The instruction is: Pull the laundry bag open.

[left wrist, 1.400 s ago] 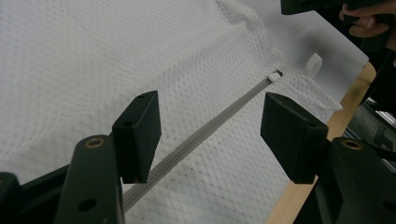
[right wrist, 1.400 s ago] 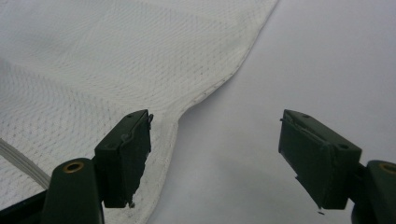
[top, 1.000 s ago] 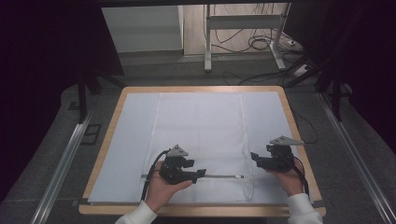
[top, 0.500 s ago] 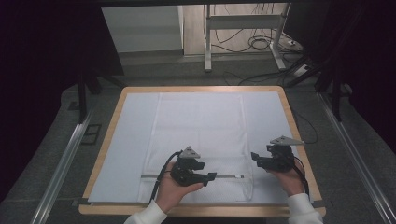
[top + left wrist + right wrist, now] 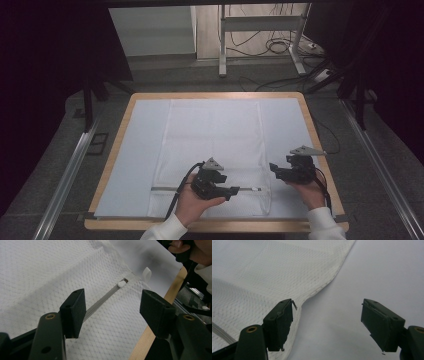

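We see the left gripper [image 5: 235,191] near the table's [image 5: 320,145] front edge, jaws spread over the white mesh bag [image 5: 212,135] and its zipper [image 5: 105,298]. Rightward, the zipper pull [image 5: 121,284] lies near the bag's edge; the right gripper [image 5: 272,168] hangs wide open just beside that edge.

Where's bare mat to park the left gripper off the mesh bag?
Bare mat runs in a strip between the mesh bag and the table's left wooden edge. A narrower strip lies right of the bag. Crowded: the near edge, with the left gripper, zipper and right gripper.
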{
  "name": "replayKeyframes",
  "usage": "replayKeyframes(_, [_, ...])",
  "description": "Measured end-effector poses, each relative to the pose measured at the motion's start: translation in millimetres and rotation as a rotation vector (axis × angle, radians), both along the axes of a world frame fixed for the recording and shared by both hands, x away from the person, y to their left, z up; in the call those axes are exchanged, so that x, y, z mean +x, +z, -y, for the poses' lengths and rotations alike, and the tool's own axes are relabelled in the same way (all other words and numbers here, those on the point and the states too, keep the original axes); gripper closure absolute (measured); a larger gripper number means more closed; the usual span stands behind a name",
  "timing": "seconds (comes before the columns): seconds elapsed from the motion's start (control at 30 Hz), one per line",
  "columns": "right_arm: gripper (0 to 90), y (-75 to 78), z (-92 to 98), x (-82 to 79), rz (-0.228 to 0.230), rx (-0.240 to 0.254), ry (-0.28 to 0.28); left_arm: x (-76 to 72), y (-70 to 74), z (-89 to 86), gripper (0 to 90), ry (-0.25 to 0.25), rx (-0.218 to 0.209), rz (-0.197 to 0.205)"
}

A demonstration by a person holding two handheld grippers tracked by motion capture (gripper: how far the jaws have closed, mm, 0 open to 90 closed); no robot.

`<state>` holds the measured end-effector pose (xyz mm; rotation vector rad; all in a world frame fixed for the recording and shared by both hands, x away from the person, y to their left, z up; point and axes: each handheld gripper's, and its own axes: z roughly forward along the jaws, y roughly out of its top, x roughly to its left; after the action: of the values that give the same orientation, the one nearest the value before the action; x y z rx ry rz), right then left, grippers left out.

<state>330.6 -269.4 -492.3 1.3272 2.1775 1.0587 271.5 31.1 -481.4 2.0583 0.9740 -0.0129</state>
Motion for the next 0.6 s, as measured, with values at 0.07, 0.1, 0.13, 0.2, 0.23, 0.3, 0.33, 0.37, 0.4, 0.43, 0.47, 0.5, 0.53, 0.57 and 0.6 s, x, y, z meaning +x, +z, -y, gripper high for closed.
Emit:
replayKeyframes(0.07, [25.2,-0.1,-0.3,-0.1,0.000,-0.003,0.001,0.0,-0.3,1.3,37.6,-0.001,-0.002,-0.002])
replayKeyframes(0.1, [25.2,-0.1,-0.3,-0.2,0.000,-0.006,0.001,0.0,-0.6,2.2,37.8,-0.003,-0.004,-0.003])
replayKeyframes(0.13, [25.3,-0.2,-0.2,-0.1,0.001,-0.008,0.001,0.2,-0.7,2.9,38.4,-0.010,0.004,-0.003])
replayKeyframes(0.2, [25.3,-0.5,0.2,-0.1,0.001,-0.007,0.000,-0.3,-0.7,5.2,39.2,-0.014,-0.001,-0.008])
replayKeyframes(0.23, [25.3,-0.6,0.2,-0.2,0.001,-0.010,0.001,-0.5,-0.5,6.4,39.1,-0.014,0.001,-0.008])
replayKeyframes(0.3, [25.3,-0.6,0.1,-0.3,0.001,-0.011,0.001,-0.3,-0.2,7.7,39.0,-0.021,0.008,-0.005])
replayKeyframes(0.33, [25.3,-0.6,0.1,-0.3,0.002,-0.011,0.000,-0.3,-0.3,9.4,39.0,-0.016,0.002,-0.007])
replayKeyframes(0.37, [25.3,-0.6,0.2,-0.3,0.002,-0.011,0.000,0.1,-0.3,10.7,38.9,-0.016,0.003,-0.008])
replayKeyframes(0.4, [25.3,-0.5,0.2,-0.4,0.002,-0.010,-0.001,0.5,-0.7,11.6,38.9,-0.018,0.007,-0.008])
replayKeyframes(0.43, [25.3,-0.7,0.2,-0.4,0.001,-0.011,-0.001,0.7,-1.6,13.1,39.0,-0.017,0.011,-0.009])
replayKeyframes(0.47, [25.4,-1.0,0.1,-0.4,0.000,-0.012,0.000,1.3,-2.7,14.5,39.0,-0.017,0.020,-0.013])
replayKeyframes(0.5, [25.4,-1.6,0.1,-0.3,-0.001,-0.016,0.001,2.2,-4.0,15.7,39.0,-0.017,0.023,-0.016])
replayKeyframes(0.53, [25.4,-2.2,0.1,-0.1,-0.002,-0.017,0.002,3.2,-5.1,16.8,39.2,-0.017,0.023,-0.018])
replayKeyframes(0.57, [25.4,-2.5,0.2,0.0,-0.002,-0.018,0.002,4.2,-5.8,17.9,39.3,-0.015,0.021,-0.023])
replayKeyframes(0.6, [25.4,-2.7,0.3,0.0,-0.002,-0.018,0.002,5.0,-6.4,18.6,39.5,-0.017,0.023,-0.024])
